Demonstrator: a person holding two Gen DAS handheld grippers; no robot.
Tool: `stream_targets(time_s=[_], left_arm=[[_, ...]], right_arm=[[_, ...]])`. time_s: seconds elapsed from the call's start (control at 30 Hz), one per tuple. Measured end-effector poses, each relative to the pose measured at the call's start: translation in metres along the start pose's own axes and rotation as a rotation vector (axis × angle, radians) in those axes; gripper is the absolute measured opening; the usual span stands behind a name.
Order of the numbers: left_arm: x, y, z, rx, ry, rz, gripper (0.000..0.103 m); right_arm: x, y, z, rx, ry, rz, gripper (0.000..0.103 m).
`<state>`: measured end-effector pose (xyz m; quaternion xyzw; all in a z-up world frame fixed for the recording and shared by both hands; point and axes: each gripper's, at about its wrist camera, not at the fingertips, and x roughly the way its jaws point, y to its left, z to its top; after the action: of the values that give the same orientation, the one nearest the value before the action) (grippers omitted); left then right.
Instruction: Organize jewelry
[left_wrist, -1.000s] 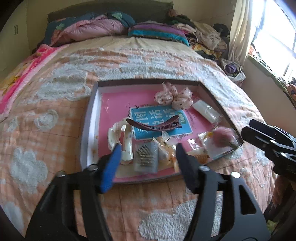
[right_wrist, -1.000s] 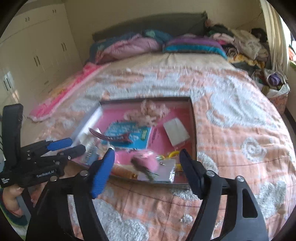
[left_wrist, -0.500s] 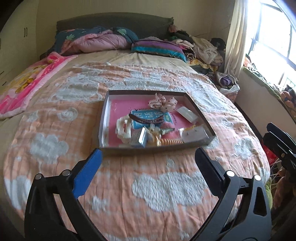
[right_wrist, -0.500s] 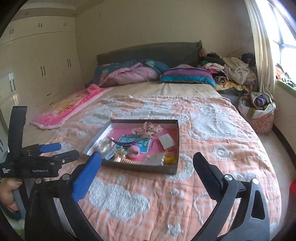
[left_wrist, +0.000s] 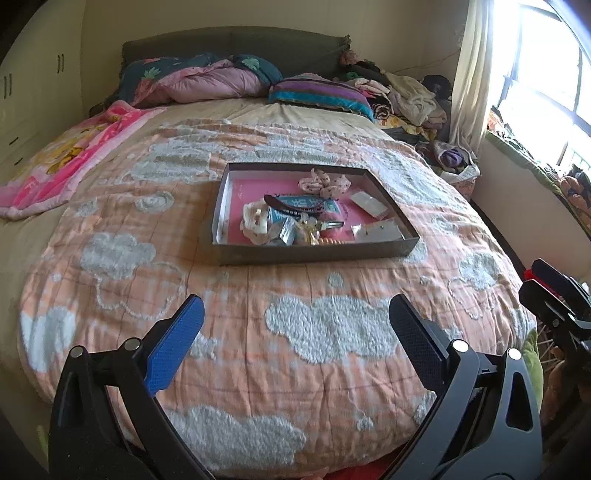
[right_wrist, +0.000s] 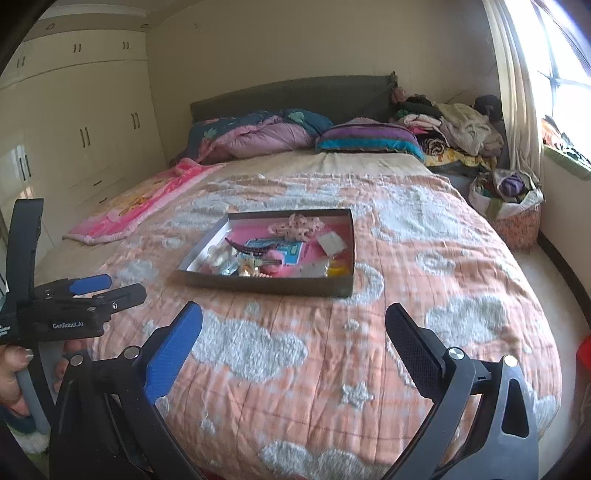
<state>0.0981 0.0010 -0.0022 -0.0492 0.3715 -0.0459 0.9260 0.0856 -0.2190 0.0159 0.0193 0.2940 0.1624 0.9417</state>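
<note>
On the orange cloud-patterned quilt (left_wrist: 295, 354), seen from the left wrist, the shallow grey tray (left_wrist: 314, 254) with its pink floor sits at about twelve o'clock from the left gripper (left_wrist: 295, 332), well apart from it. Its jaws stand wide apart with only bedding between them, having just been opening. Inside the tray, a dark curved hair clip (left_wrist: 295, 207) lies over a blue card (left_wrist: 306, 203); a dotted fabric bow (left_wrist: 325, 182) sits at the far side, and a cream claw clip (left_wrist: 255, 221) at about nine o'clock of the pile. These look light; the bow is soft and should squash under the pads, while the clips are stiff, smooth and probably slippery, so a hold across the dark clip's narrow middle seems safest. The small packets at the near rim look thin and hard to lift flat.

From the right wrist, the same tray (right_wrist: 266, 284) lies at about eleven o'clock of the right gripper (right_wrist: 293, 332), whose jaws are likewise spread with nothing in them after just opening. The left gripper (right_wrist: 107, 288) shows at nine o'clock, a hand (right_wrist: 14, 373) beneath it.
</note>
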Motion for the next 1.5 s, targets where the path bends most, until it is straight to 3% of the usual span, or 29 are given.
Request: stream_targets(time_s=[1.5], left_arm=[[-0.013,-0.001,-0.013,0.011,0.005,0.044,0.094]], right_arm=[[-0.014,0.014,-0.003,-0.03,0.02,0.014,0.099]])
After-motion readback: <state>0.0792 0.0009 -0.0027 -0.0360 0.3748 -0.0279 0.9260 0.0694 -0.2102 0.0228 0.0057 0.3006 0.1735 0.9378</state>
